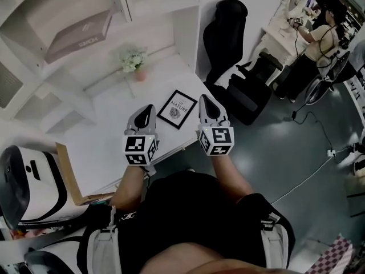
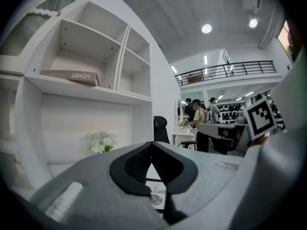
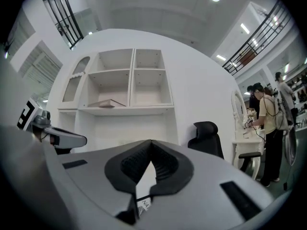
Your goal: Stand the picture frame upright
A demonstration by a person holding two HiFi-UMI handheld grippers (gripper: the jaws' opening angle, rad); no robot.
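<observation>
A black-edged picture frame (image 1: 177,108) with a leaf print lies flat on the white desk (image 1: 114,130), near its front right corner. My left gripper (image 1: 149,108) hovers just left of the frame, shut and holding nothing. To the frame's right, my right gripper (image 1: 204,99) is also shut and empty, near the desk's edge. In the left gripper view the frame (image 2: 156,194) shows through the gap below the closed jaws. A sliver of the frame (image 3: 143,204) shows the same way in the right gripper view.
A pot of white flowers (image 1: 132,61) stands at the back of the desk under white shelves (image 1: 85,16) holding a flat box (image 1: 80,36). A black office chair (image 1: 234,50) is right of the desk. A person (image 1: 322,33) stands far right at another table.
</observation>
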